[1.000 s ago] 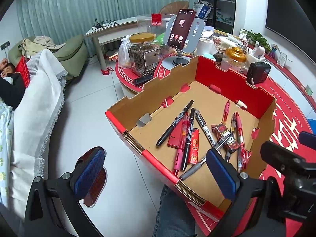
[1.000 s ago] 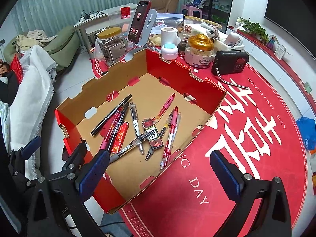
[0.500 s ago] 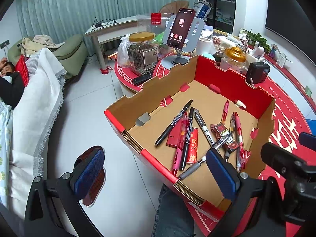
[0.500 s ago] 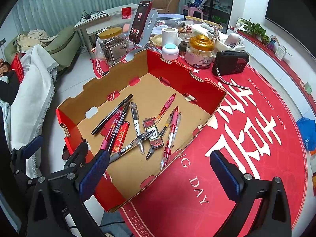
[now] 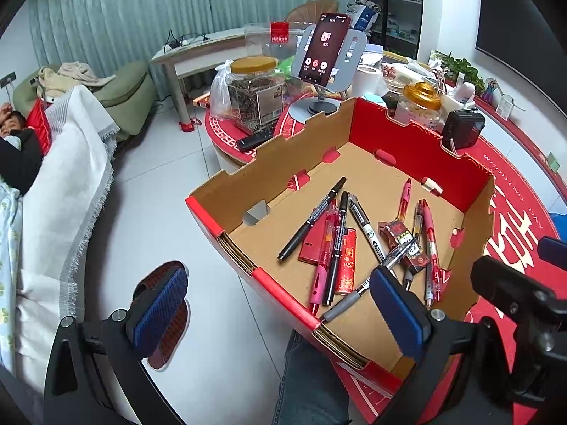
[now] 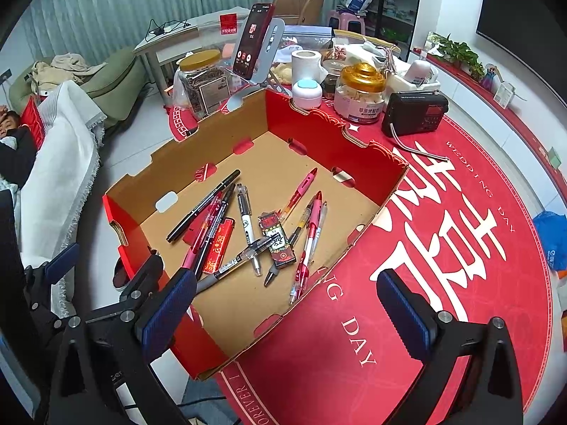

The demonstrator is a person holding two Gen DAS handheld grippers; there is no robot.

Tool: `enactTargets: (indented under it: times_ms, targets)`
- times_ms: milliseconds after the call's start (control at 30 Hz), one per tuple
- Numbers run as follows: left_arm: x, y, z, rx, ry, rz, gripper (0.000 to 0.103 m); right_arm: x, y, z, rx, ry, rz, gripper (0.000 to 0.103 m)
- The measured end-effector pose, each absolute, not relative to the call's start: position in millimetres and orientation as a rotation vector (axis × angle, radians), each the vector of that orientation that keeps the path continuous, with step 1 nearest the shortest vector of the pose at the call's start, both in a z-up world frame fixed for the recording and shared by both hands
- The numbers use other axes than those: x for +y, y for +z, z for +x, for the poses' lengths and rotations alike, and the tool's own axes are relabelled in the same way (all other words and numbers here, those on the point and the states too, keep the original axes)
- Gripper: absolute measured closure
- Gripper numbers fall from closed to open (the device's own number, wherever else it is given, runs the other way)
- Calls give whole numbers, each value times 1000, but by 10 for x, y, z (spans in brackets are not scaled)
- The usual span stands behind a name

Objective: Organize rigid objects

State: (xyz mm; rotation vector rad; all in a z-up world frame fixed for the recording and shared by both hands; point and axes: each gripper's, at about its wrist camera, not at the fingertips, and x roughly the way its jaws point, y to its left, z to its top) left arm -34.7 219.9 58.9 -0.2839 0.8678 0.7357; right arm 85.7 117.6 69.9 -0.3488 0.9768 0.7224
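Observation:
A red and brown cardboard box [image 5: 226,191] [image 6: 354,148] sits on the red round table, overhanging its near edge. Inside lie several pens: a black marker [image 5: 312,217] [image 6: 203,209], red pens [image 5: 429,241] [image 6: 312,233], a grey pen [image 6: 234,264], a red lighter [image 5: 347,262] [image 6: 219,244] and a small printed pack [image 6: 278,239]. My left gripper [image 5: 280,315] is open and empty, hovering at the box's near left corner. My right gripper [image 6: 287,315] is open and empty above the box's near right side.
Behind the box stand a phone on a stand [image 6: 255,46], a jar with a gold lid [image 6: 361,92], a seed jar [image 6: 202,81], a black radio [image 6: 414,113] and a tissue roll [image 6: 306,63]. The table's red cloth [image 6: 460,248] spreads right. A person lies on a couch at left [image 5: 14,134].
Both views have barely shifted; the box and its contents lie as before. Both grippers stay open.

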Motion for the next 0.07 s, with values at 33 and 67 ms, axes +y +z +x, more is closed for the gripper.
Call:
enactTargets:
  times_ms: [33,67]
  targets:
    - [2177,602,-358,855,751,-267,1,1176,700,856,977,722,-347,0]
    - [2166,612,-359,852,753,-255,0,1176,699,859,979,722,-346,0]
